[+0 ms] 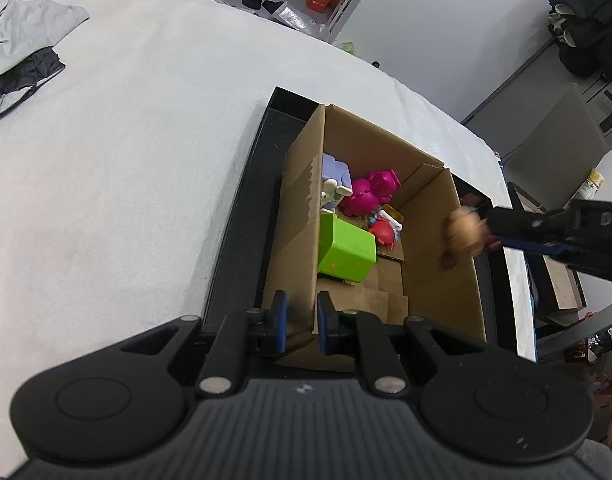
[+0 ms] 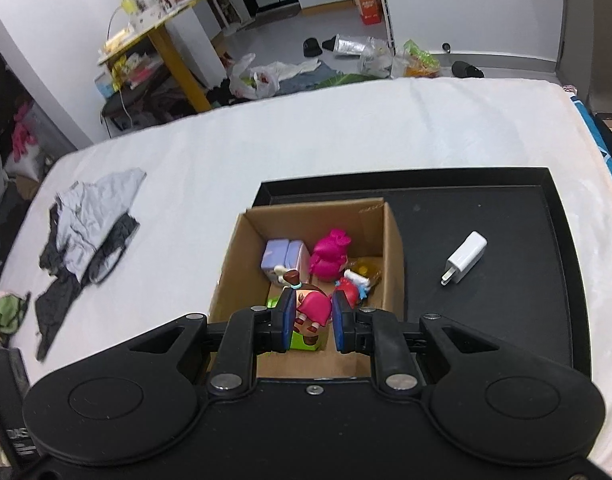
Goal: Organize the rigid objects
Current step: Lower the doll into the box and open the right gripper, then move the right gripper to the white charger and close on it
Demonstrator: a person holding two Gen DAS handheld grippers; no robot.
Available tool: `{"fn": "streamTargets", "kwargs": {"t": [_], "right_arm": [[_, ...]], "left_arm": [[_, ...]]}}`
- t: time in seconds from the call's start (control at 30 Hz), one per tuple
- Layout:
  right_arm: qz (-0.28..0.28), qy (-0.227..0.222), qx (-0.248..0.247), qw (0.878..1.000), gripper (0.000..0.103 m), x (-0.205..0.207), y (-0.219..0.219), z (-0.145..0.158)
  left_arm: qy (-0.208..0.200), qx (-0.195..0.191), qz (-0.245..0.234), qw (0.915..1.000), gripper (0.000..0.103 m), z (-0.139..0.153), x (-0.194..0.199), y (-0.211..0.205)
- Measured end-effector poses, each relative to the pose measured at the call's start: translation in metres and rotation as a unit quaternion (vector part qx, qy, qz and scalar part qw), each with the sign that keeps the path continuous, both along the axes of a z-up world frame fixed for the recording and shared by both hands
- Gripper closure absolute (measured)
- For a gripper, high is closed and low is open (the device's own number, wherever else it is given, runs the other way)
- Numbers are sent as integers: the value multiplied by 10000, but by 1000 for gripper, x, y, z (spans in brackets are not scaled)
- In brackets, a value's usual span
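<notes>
An open cardboard box [image 1: 438,264] [image 2: 392,248] stands at the left end of a black tray [image 1: 242,216] [image 2: 506,280]. Inside lie a green cube [image 1: 346,248], a pink toy [image 1: 366,194] [image 2: 330,256], a red toy [image 1: 382,232] and a lavender block [image 2: 284,256]. My left gripper [image 1: 303,312] is shut on the box's near left wall. My right gripper [image 2: 310,320] [image 1: 486,232] is shut on a small doll figure [image 2: 312,306] [image 1: 464,236] with brown hair and a pink dress, held above the box. A white charger [image 2: 464,258] lies on the tray right of the box.
The tray rests on a white bedsheet [image 2: 346,140]. Crumpled grey and black clothes [image 1: 18,52] [image 2: 90,216] lie far to the left. Beyond the bed's edge are floor clutter, bags and a yellow-legged table [image 2: 162,40].
</notes>
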State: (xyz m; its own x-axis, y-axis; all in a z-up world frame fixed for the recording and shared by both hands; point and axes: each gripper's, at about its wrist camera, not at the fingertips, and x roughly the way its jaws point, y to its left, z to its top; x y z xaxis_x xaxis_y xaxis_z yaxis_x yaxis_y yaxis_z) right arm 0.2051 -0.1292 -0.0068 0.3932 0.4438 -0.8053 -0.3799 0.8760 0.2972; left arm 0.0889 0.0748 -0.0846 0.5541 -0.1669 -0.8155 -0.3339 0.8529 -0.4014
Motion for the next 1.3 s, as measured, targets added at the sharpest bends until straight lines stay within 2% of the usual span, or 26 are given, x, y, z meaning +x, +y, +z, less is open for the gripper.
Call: {"fn": "streamTargets", "kwargs": {"t": [0.07, 0.1, 0.17, 0.27, 0.4, 0.87, 1.3], "right_arm": [[66, 38, -73, 9999, 80, -2, 6, -5], [107, 13, -126, 9999, 72, -4, 9, -6], [133, -51, -183, 9997, 63, -7, 12, -5], [198, -24, -176, 9996, 62, -9, 12, -2], [253, 6, -212, 9995, 56, -11, 8, 2], [283, 77, -140, 9995, 44, -15, -14, 10], [68, 99, 45, 9999, 39, -3, -57, 4]], "left_arm": [[0, -9, 0, 10000, 89, 0, 0, 0], [-3, -17, -1, 10000, 89, 0, 0, 0], [-5, -22, -3, 10000, 89, 0, 0, 0], [-4, -30, -10, 10000, 89, -1, 0, 0], [-4, -28, -16, 10000, 89, 0, 0, 0], [18, 27, -15, 10000, 89, 0, 0, -1], [72, 115, -13, 9999, 89, -1, 2, -3]]}}
